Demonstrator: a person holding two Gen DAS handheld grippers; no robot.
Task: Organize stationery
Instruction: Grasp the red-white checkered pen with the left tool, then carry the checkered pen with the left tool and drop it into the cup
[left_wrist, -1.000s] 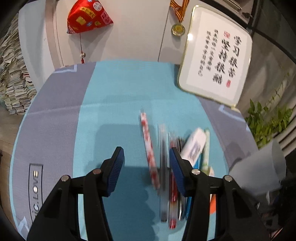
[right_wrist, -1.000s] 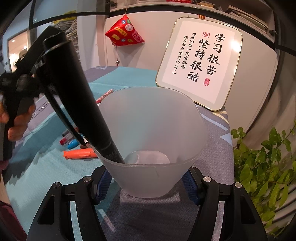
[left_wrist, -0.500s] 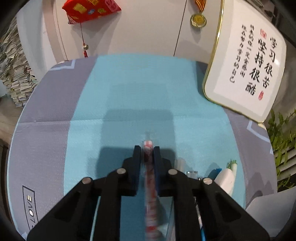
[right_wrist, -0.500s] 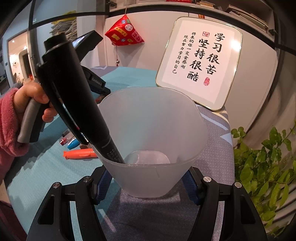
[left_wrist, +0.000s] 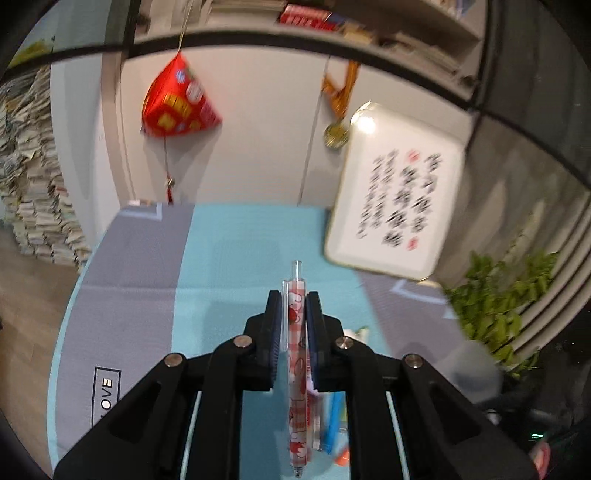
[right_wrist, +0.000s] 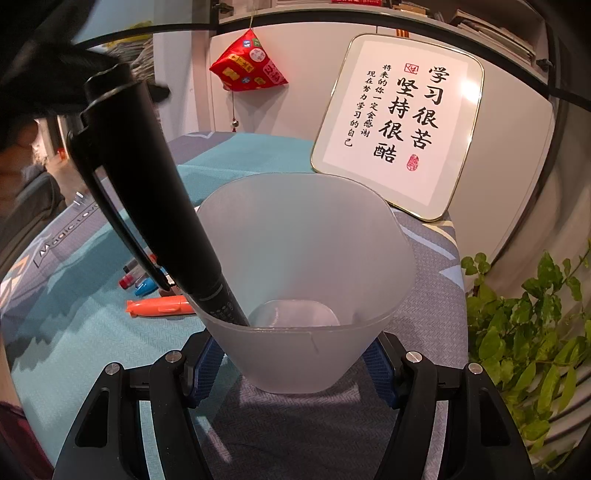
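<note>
My left gripper (left_wrist: 293, 306) is shut on a red-and-white patterned pen (left_wrist: 297, 369) and holds it above the teal mat (left_wrist: 236, 258), its clear end pointing forward. My right gripper (right_wrist: 291, 363) is shut on a frosted plastic cup (right_wrist: 306, 266) that stands on the grey part of the mat. A black pen (right_wrist: 155, 192) leans in the cup against its left rim. Left of the cup lie an orange marker (right_wrist: 160, 307), a blue pen (right_wrist: 146, 287) and a red-capped pen (right_wrist: 127, 282). Part of the left gripper shows dark and blurred at the top left of the right wrist view.
A framed calligraphy board (right_wrist: 399, 125) leans on the wall behind the cup. A red pouch (right_wrist: 247, 64) and a medal (left_wrist: 335, 134) hang on the wall. A green plant (right_wrist: 524, 332) stands off the table's right edge. Stacked papers (left_wrist: 33, 184) stand at the far left.
My left gripper closed on the patterned pen, lifted it off the mat and tilted up toward the wall. The right gripper and the cup have not moved.
</note>
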